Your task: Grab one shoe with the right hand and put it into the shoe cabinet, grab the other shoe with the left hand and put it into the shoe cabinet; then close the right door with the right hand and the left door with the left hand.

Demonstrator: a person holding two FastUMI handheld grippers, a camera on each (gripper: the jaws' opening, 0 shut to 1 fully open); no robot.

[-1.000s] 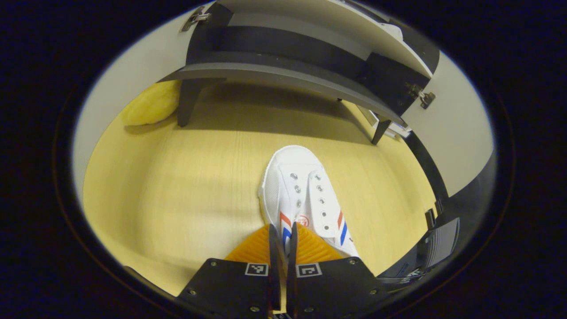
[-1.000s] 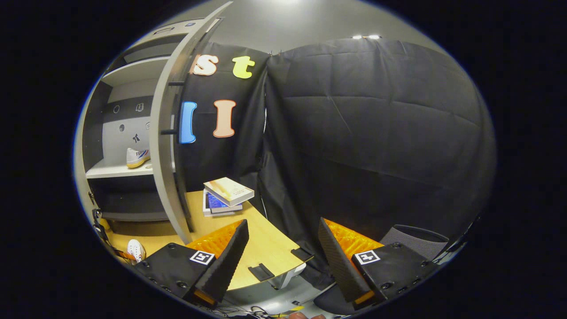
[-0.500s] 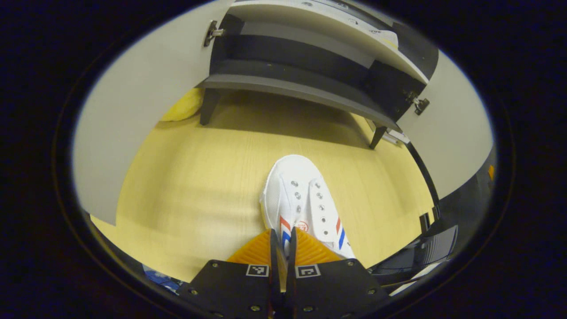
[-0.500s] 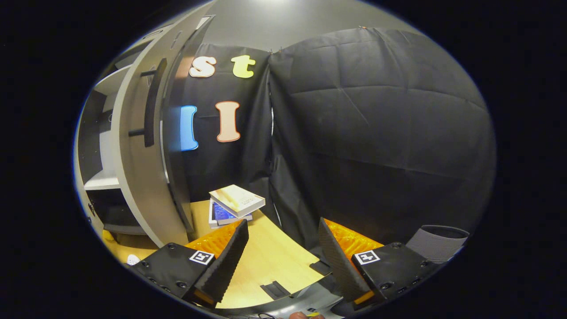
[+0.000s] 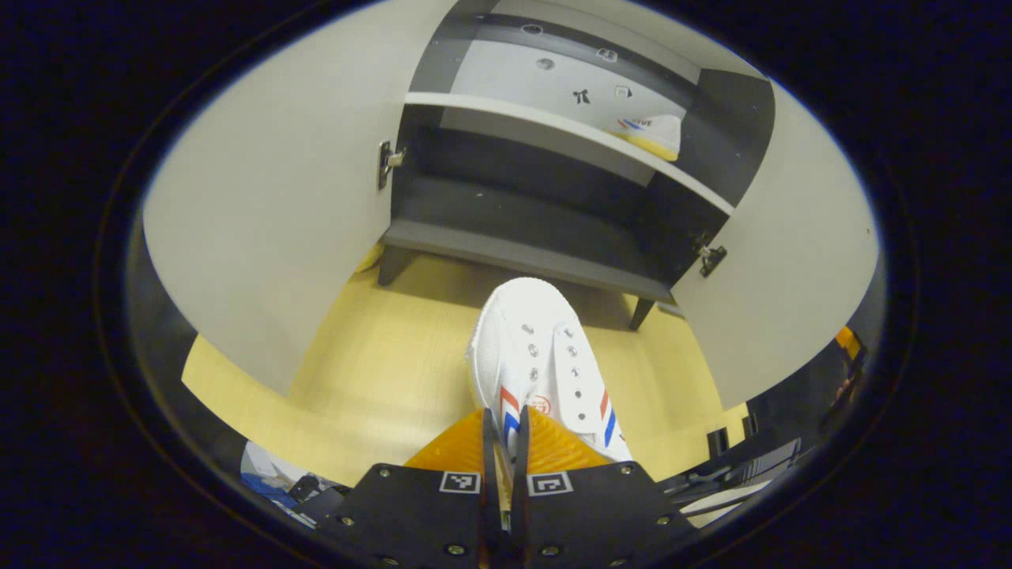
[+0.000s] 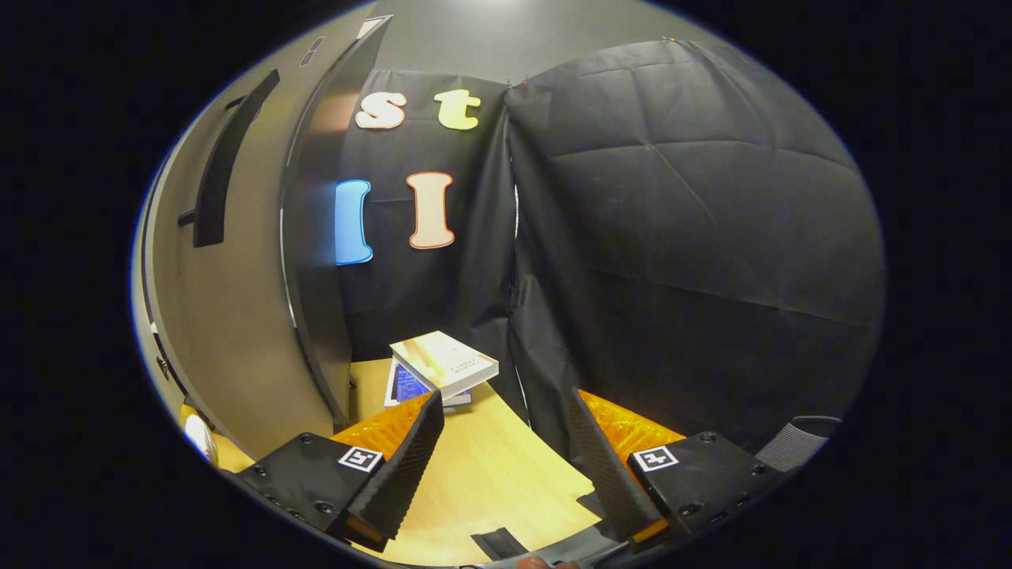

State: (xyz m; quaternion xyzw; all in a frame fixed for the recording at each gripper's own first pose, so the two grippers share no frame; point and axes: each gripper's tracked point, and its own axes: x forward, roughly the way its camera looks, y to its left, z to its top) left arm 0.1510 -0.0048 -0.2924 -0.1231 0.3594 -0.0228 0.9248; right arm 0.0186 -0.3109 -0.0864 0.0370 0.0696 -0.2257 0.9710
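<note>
- Since the earlier frames, the left gripper (image 5: pixel 500 442) is lifting and tilting upward: the shoe cabinet (image 5: pixel 553 237) is now sitting lower and fuller in the left gripper view, with its upper shelf (image 5: pixel 553 134) coming into sight, while the white shoe (image 5: pixel 538 356) is keeping the same place ahead of the fingers.
- Its jaws are clenching on the shoe's heel-end collar, both fingers pressing on the upper with almost no gap between them.
- This shoe's long axis is running straight ahead from the jaws, toe pointing toward the cabinet's opening, between the left door (image 5: pixel 269 221) and the right door (image 5: pixel 783 269), which are both standing open.
- Judging from this, the toe is aiming roughly at the lower shelf (image 5: pixel 522 253); the coming move is likely calling for carrying it forward and up over that shelf's front edge.
- Resting on the upper shelf near its right end is the other shoe (image 5: pixel 652 130).
- Over in the right gripper view, the right gripper (image 6: pixel 506 450) is swinging further away from the cabinet; its jaws are spread wide and holding nothing, hanging above the wooden table (image 6: pixel 482 482) near a stack of books (image 6: pixel 439 367).
- Beside it, at the left of the right gripper view, the right door's outer face is showing with its dark handle (image 6: pixel 225 162), so that hand is staying the nearer one to that door.
</note>
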